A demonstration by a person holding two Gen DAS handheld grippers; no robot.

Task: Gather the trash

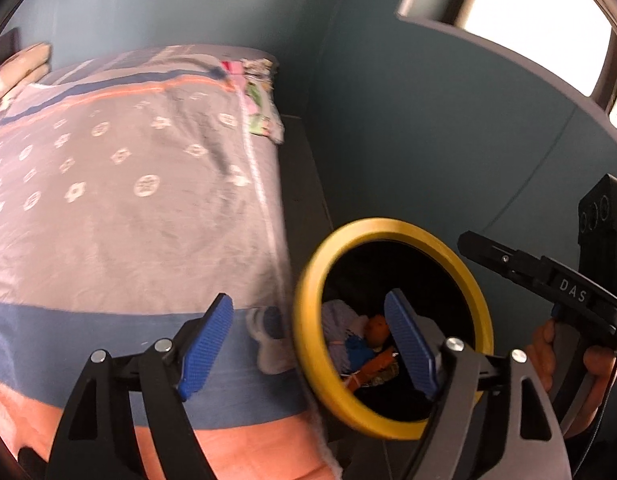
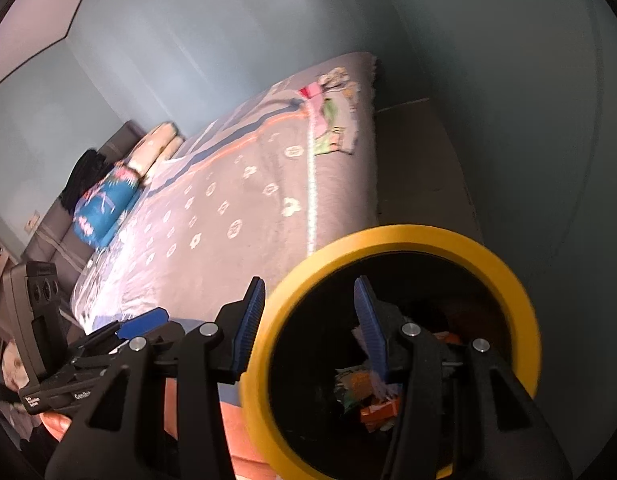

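Both tongs, left [image 1: 308, 350] and right [image 2: 310, 332], open and empty above yellow-rimmed bin [image 1: 392, 328] right of bed [image 1: 128, 184]; wrappers [image 2: 368, 400] inside: light, crinkly, best pinched at edges.

Your left gripper [image 1: 308, 344] has black arms, silver rivets and blue ribbed pads [image 1: 206, 346]. Your right gripper [image 2: 310, 326] matches: black, blue pads [image 2: 248, 326]. In the left view it reads "DAS", held by your bare-skinned hand [image 1: 564, 360].
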